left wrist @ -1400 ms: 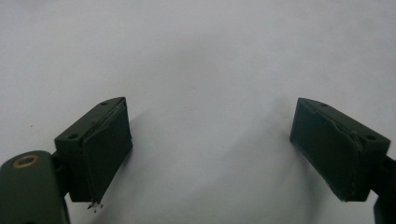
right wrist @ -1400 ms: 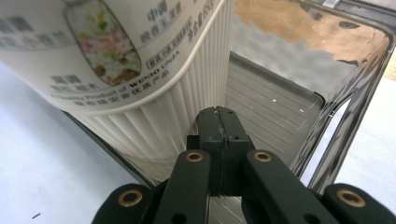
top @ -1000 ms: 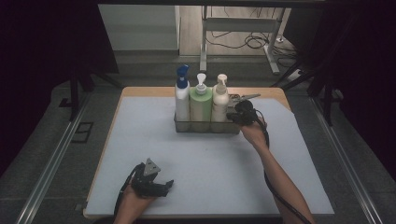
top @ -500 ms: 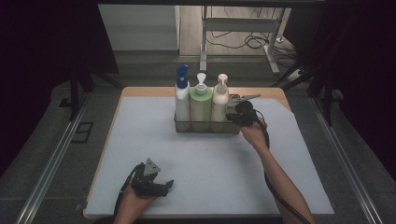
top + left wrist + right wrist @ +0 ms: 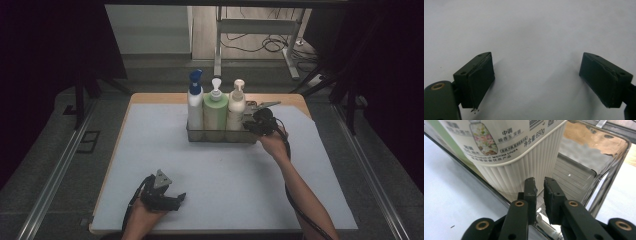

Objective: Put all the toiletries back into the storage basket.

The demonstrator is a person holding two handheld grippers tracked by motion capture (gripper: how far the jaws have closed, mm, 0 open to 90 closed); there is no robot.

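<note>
Pale tabletop: three bottles are already stood in the clear tray at the far edge. Its rim is straddled by the right gripper, jaws just easing apart; the left gripper is held wide, empty.

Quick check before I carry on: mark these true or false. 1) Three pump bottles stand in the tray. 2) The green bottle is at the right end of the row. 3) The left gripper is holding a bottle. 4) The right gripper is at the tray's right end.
1) True. Three pump bottles stand in the tray: a blue-capped bottle, the green bottle and a cream bottle.
2) False. The green bottle stands in the middle, and the cream bottle is at the right end.
3) False. The left gripper rests near the table's front edge, with its jaws wide open over the bare white mat and nothing between them.
4) True. The right gripper is at that end. Its jaws have just been opening and stand a narrow gap apart, with the tray's thin wall between them.
</note>
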